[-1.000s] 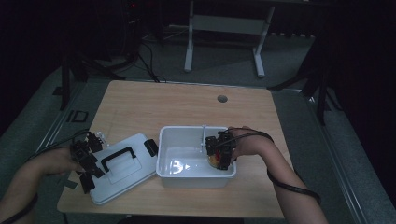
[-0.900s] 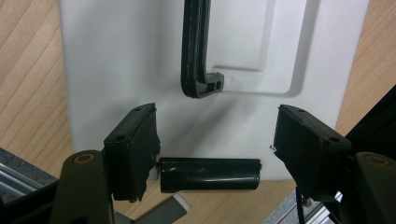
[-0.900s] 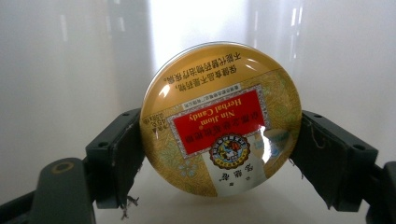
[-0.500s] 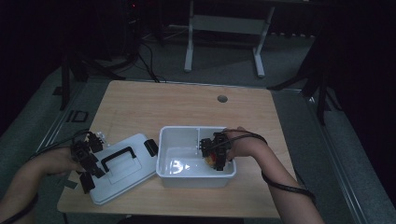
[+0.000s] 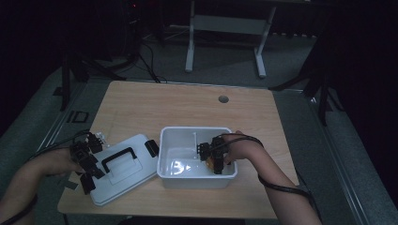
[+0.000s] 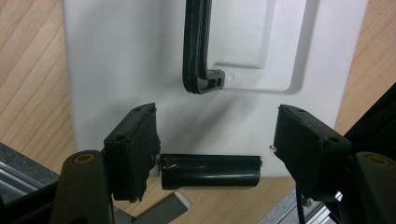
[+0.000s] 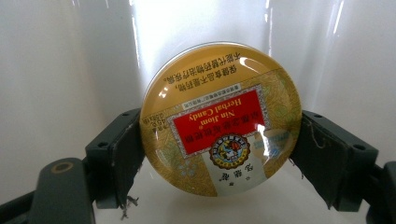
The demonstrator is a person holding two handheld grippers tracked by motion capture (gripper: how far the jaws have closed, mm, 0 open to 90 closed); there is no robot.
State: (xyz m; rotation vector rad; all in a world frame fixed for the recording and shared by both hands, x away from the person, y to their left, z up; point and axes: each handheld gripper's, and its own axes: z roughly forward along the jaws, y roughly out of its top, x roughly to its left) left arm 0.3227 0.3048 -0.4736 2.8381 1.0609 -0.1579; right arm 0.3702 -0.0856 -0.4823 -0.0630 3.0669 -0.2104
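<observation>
Lower candy tin [image 7: 220,119], pinched flat in right tool [image 7: 219,158], gently to white bin [image 5: 169,140] floor before releasing; keep left tool [image 6: 215,154] spread over lid [image 6: 116,60]

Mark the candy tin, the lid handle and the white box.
candy tin [image 7: 219,119], right gripper view, red label on its face
lid handle [image 6: 198,46], left gripper view, black bar
white box [image 5: 195,131], high view, far rim

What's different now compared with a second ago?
The right gripper, shut on the round candy tin, has sunk deeper into the white bin. The left gripper stays over the white lid, jaws open around its black latch.
</observation>
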